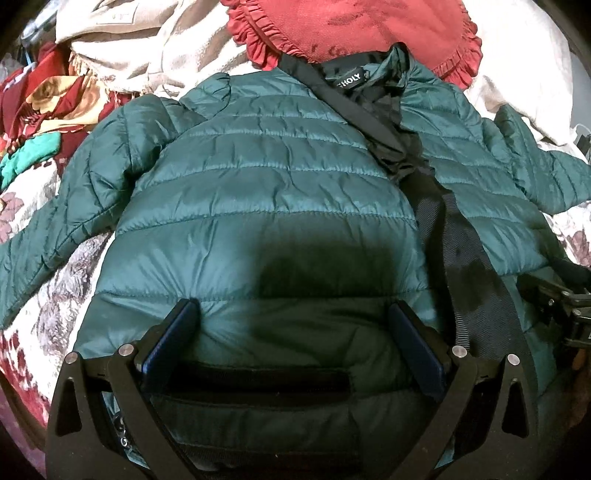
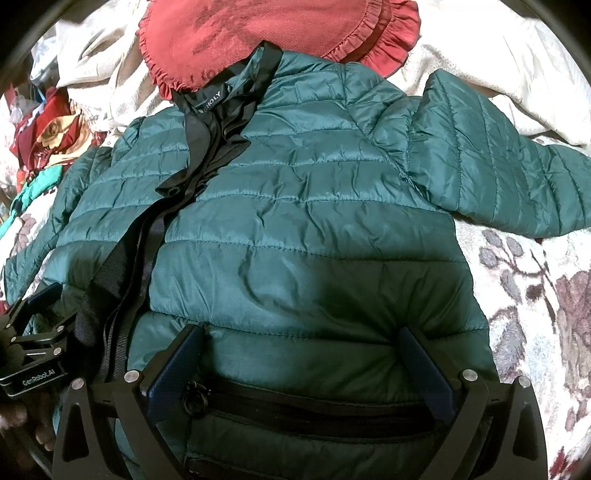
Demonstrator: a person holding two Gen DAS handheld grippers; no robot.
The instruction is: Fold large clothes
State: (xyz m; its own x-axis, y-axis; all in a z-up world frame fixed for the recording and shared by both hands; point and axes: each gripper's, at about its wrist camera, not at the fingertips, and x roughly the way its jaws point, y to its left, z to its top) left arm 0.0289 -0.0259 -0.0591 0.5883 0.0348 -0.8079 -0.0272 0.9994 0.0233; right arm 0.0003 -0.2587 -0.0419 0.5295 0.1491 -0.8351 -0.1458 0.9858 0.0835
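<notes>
Left wrist: tongs (image 1: 291,325) astride jacket (image 1: 266,177) hem.

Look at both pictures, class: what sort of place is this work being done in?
Probably a bedroom, on a bed. The green puffer jacket lies on a floral bedspread, with a red frilled cushion above its collar and a heap of other fabrics beside it.

Green jacket (image 1: 266,192) on floral bedspread (image 2: 535,295)

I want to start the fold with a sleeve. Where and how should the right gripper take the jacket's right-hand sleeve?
Probably at the sleeve near its cuff end, coming from the outer right side. It lies spread flat on the floral blanket, clear of the jacket body, so one finger could slide under its free edge. The right gripper is open.
</notes>
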